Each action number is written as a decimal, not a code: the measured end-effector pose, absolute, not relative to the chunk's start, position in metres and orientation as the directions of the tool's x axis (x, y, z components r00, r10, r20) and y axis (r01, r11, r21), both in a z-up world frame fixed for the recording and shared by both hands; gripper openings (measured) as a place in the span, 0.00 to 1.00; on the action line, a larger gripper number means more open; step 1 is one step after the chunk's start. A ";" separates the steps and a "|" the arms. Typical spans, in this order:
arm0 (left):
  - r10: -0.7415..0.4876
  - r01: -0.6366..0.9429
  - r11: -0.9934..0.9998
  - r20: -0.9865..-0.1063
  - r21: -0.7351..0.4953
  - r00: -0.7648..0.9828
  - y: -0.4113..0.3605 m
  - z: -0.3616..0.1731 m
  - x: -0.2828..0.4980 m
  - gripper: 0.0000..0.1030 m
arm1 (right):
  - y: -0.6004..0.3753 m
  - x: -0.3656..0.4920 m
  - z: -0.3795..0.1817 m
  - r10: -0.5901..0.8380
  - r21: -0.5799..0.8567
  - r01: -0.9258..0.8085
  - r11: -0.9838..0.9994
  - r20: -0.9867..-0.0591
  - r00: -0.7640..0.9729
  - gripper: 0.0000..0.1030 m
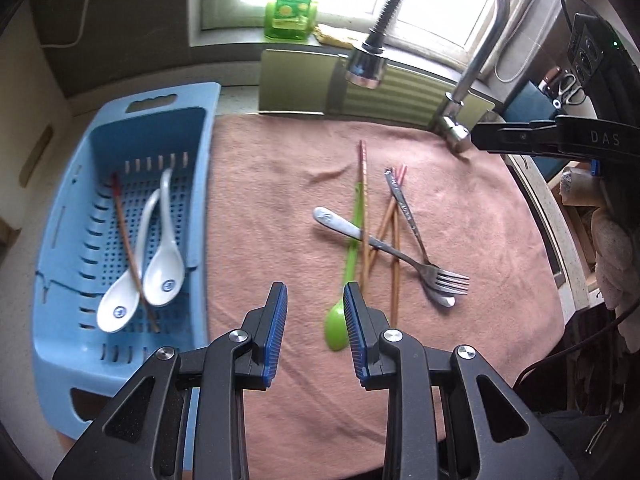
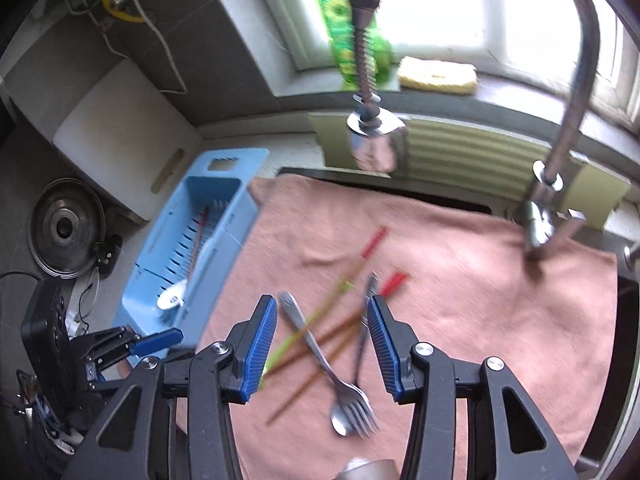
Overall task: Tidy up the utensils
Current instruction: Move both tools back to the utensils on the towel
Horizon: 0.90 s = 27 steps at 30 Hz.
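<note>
Over the pink towel (image 1: 280, 208), my left gripper (image 1: 315, 332) hangs part open and empty, its right pad beside the green spoon (image 1: 340, 316). My right gripper (image 2: 322, 344), jaws apart, holds nothing above the blurred fork (image 2: 320, 360) and chopsticks (image 1: 394, 248). Farther left, the blue basket (image 1: 60, 320) holds two white spoons (image 1: 160, 256).

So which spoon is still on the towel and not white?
The green spoon. It lies on the pink towel by the chopsticks, while both white spoons already sit in the blue basket.
</note>
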<state>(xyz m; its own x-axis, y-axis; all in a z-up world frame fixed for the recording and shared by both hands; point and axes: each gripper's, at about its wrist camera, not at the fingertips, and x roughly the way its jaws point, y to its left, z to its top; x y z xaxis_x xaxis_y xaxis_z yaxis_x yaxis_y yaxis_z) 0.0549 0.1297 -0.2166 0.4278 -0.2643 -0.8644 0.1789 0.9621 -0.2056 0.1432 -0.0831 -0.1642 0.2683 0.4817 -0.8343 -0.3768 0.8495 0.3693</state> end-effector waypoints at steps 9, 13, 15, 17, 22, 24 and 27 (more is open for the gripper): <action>-0.291 0.223 0.950 -0.873 -0.217 0.391 0.095 -0.225 0.055 0.27 | -0.115 0.147 -0.203 0.484 0.410 -0.334 0.849 -0.857 0.178 0.42; -0.284 0.224 0.952 -0.878 -0.210 0.385 0.089 -0.228 0.052 0.27 | -0.119 0.151 -0.220 0.494 0.439 -0.303 0.846 -0.859 0.134 0.42; -0.283 0.217 0.953 -0.880 -0.213 0.380 0.089 -0.230 0.051 0.27 | -0.120 0.153 -0.229 0.509 0.467 -0.274 0.841 -0.854 0.106 0.42; -0.271 0.206 0.957 -0.883 -0.205 0.382 0.092 -0.230 0.050 0.27 | -0.120 0.156 -0.236 0.530 0.496 -0.255 0.830 -0.844 0.083 0.42; -0.253 0.186 0.963 -0.889 -0.194 0.381 0.099 -0.231 0.050 0.27 | -0.110 0.161 -0.242 0.553 0.525 -0.237 0.817 -0.831 0.064 0.41; -0.245 0.182 0.965 -0.893 -0.188 0.378 0.099 -0.232 0.052 0.27 | -0.105 0.163 -0.245 0.545 0.520 -0.230 0.823 -0.836 0.063 0.38; -0.237 0.192 0.966 -0.893 -0.174 0.382 0.096 -0.230 0.055 0.27 | -0.098 0.167 -0.252 0.542 0.522 -0.212 0.826 -0.839 0.048 0.35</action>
